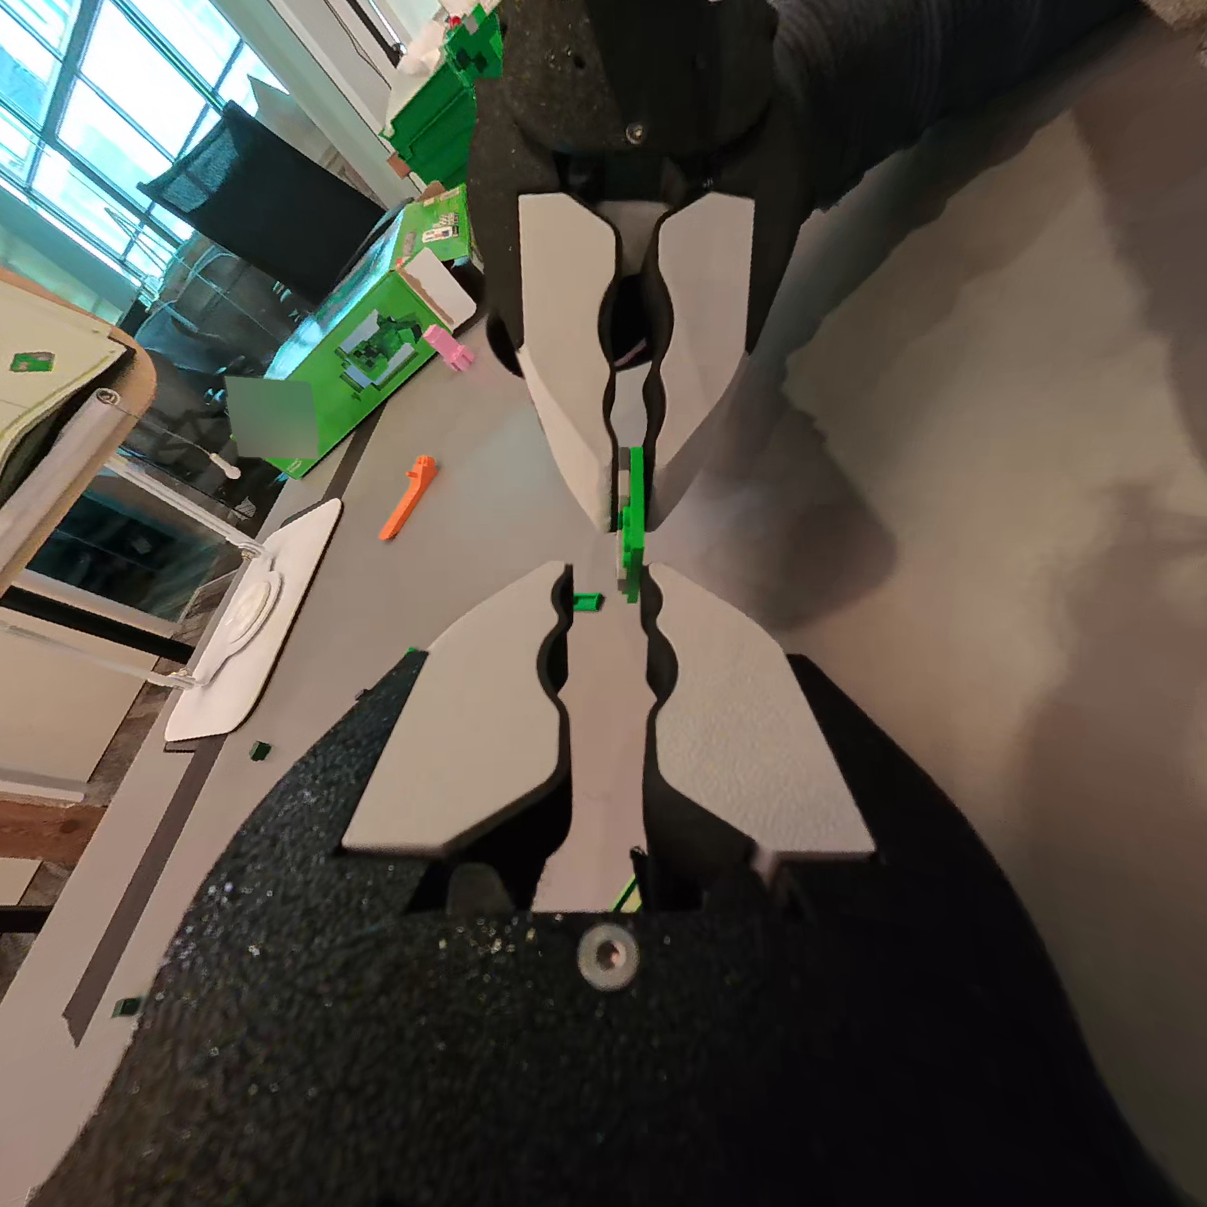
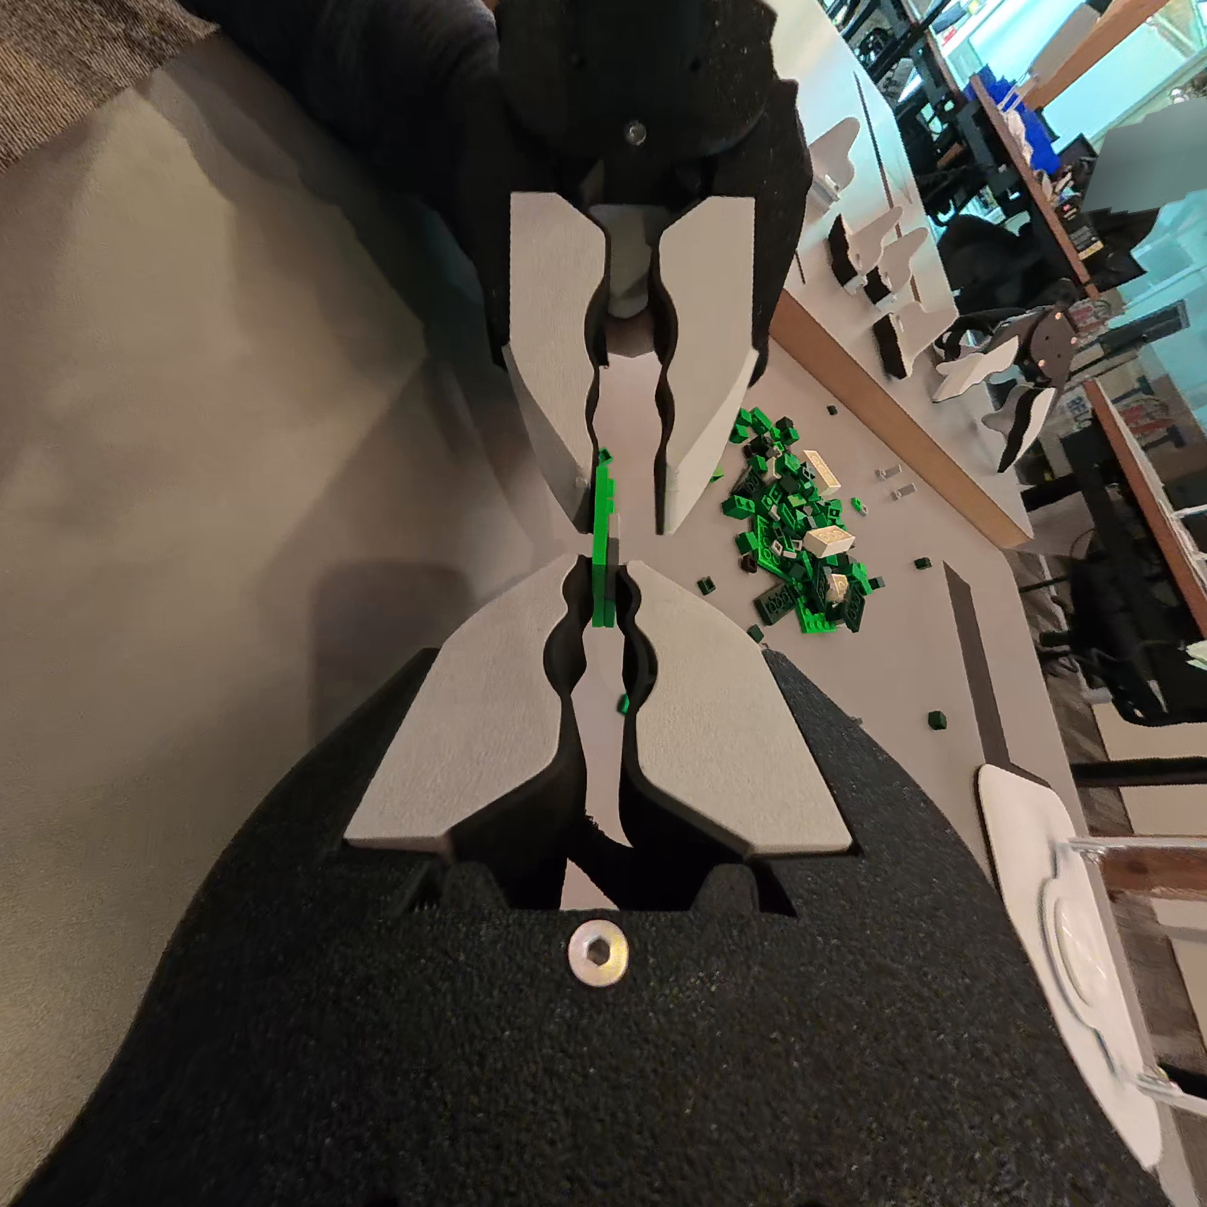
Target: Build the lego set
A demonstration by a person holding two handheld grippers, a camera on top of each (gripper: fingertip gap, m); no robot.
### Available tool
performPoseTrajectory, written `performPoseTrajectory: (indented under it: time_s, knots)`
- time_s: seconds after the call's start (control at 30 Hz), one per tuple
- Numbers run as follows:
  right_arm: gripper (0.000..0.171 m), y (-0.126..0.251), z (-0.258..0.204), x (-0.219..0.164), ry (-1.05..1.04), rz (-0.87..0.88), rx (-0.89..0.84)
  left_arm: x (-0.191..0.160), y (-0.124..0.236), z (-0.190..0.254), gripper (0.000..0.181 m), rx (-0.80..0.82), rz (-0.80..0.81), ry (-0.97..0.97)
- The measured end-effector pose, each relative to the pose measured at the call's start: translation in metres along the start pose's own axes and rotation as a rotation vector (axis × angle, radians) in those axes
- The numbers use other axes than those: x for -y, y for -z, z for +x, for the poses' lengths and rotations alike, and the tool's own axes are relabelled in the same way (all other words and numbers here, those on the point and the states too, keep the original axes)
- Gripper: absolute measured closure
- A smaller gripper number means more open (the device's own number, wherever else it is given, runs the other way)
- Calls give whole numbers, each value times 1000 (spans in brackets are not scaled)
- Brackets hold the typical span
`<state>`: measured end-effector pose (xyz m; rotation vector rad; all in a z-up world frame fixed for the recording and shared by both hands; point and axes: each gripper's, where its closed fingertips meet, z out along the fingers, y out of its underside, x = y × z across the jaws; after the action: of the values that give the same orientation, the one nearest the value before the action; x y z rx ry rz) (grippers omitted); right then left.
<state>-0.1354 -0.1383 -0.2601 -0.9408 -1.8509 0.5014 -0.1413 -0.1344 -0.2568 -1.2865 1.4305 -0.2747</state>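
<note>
My fingers (image 1: 496, 705) pale grey, black edging; my bodies black, speckled. Plate (image 2: 602, 575) bright green, grey strip along one side. Table (image 1: 496, 444) light grey. Brick pile (image 2: 800, 529) mixed dark and bright green, few cream. Separator (image 1: 408, 498) orange. Box (image 1: 346, 379) green. Pig (image 1: 449, 347) pink.

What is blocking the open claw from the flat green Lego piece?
Nothing visible. The left claw is open, and the flat green Lego piece, pinched by the right claw, already reaches its fingertips.
</note>
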Motion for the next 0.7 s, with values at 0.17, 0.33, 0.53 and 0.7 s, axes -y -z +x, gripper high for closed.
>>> performPoseTrajectory:
  time_s: [0.17,0.33,0.53,0.7]
  knots:
    - [165,2,-2,5,-6,36,16,5,1,10,175,-69,43,-3]
    - [165,4,-2,7,-16,52,28,7,1,11,176,-57,67,-41]
    - [165,3,-7,8,-13,57,56,7,3,16,176,-82,47,-62]
    - [165,6,-4,11,-44,83,59,12,3,8,167,-76,92,57]
